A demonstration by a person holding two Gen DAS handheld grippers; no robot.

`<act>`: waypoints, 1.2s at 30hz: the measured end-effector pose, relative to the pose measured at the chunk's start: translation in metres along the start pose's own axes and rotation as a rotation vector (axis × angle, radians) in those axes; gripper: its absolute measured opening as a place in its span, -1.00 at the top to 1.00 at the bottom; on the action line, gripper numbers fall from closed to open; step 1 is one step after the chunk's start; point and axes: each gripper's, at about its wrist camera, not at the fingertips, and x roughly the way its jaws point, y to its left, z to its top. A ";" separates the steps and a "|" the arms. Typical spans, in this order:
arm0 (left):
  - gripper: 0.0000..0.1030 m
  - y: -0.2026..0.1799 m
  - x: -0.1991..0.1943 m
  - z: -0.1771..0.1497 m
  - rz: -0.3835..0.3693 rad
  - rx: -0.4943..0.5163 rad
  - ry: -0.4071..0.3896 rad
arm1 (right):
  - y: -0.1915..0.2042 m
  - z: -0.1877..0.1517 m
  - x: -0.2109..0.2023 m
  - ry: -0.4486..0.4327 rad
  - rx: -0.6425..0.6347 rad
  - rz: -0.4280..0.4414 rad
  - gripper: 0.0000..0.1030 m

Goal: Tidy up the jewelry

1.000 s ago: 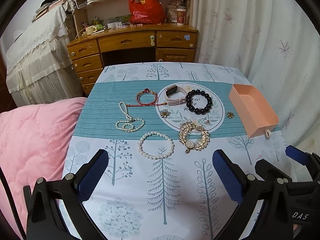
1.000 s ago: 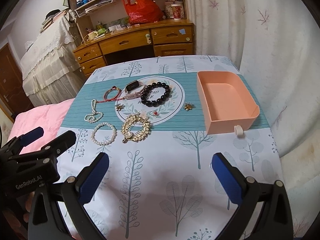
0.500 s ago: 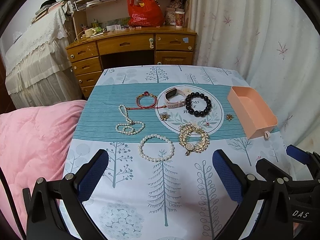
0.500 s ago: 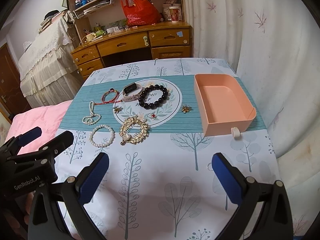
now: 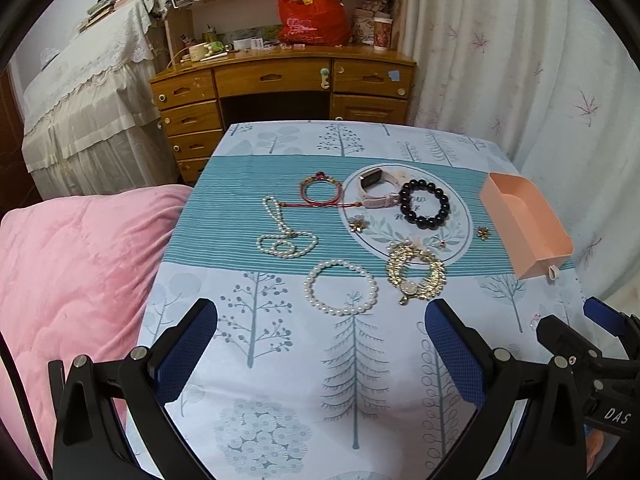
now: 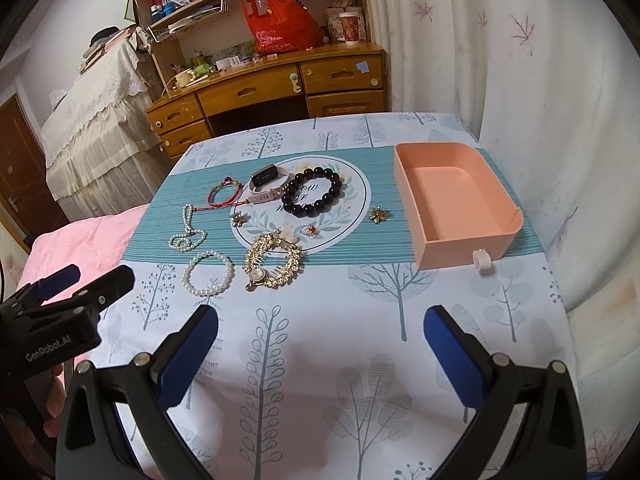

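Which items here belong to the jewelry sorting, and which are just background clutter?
Job items:
- empty peach plastic tray
- black bead bracelet
- round white pearl bracelet
- gold leaf-link bracelet
- long pearl strand
- red cord bracelet
- pale pink smart band
- small gold flower brooch

Lying about:
- red plastic bag
- wooden desk
- pink quilt
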 end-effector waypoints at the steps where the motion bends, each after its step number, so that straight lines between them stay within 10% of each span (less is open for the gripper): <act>1: -0.99 0.002 0.000 0.000 0.006 -0.003 -0.003 | 0.000 0.000 0.001 0.000 0.000 0.000 -1.00; 16: -0.99 0.012 0.025 -0.008 -0.029 0.093 0.064 | 0.000 -0.018 0.012 -0.086 -0.141 0.028 -0.99; 22: -0.99 0.023 0.047 -0.012 -0.141 0.105 0.096 | 0.002 -0.039 0.028 -0.072 -0.295 0.074 -0.99; 36: -0.81 0.029 0.102 -0.004 -0.147 0.168 0.143 | 0.041 -0.055 0.048 -0.148 -0.721 0.219 -0.82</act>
